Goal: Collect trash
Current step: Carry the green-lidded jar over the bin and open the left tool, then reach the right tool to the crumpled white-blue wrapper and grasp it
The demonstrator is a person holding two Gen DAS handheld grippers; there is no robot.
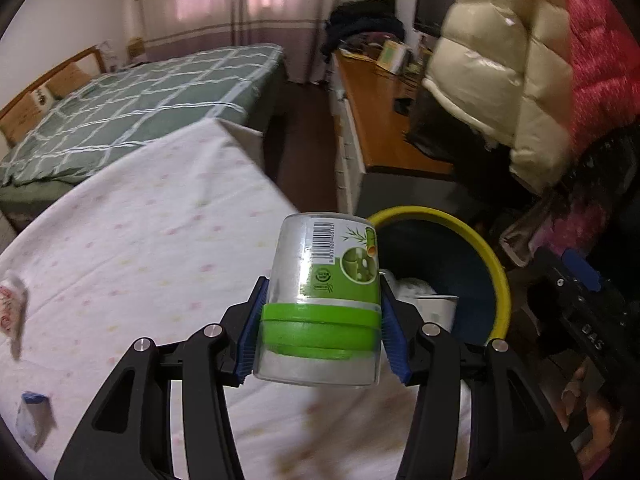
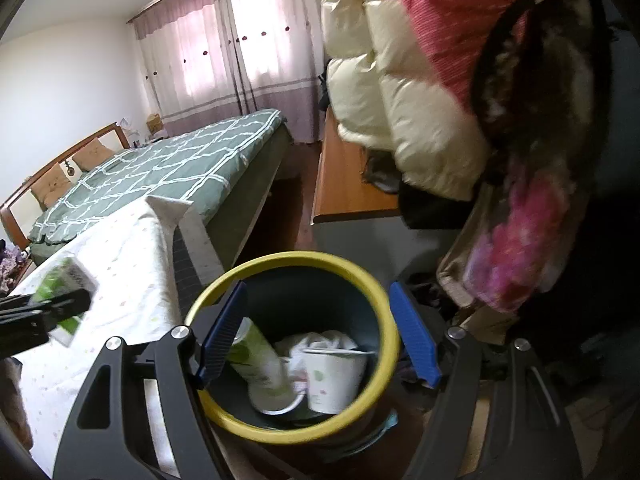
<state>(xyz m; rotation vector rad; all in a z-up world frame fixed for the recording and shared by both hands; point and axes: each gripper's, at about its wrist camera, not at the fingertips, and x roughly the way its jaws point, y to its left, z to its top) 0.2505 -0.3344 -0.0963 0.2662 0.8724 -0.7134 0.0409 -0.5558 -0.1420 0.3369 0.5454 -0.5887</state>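
There, at lower centre of the left wrist view, the left gripper (image 1: pixel 322 330) clamped a clear plastic canister with green label and lid (image 1: pixel 326 300) above the white dotted tablecloth (image 1: pixel 160 240). The right gripper (image 2: pixel 320 334) gaped empty over the yellow-rimmed dark bin (image 2: pixel 372 280), already holding a white paper cup (image 2: pixel 334 376) and green-white tube (image 2: pixel 256 354).
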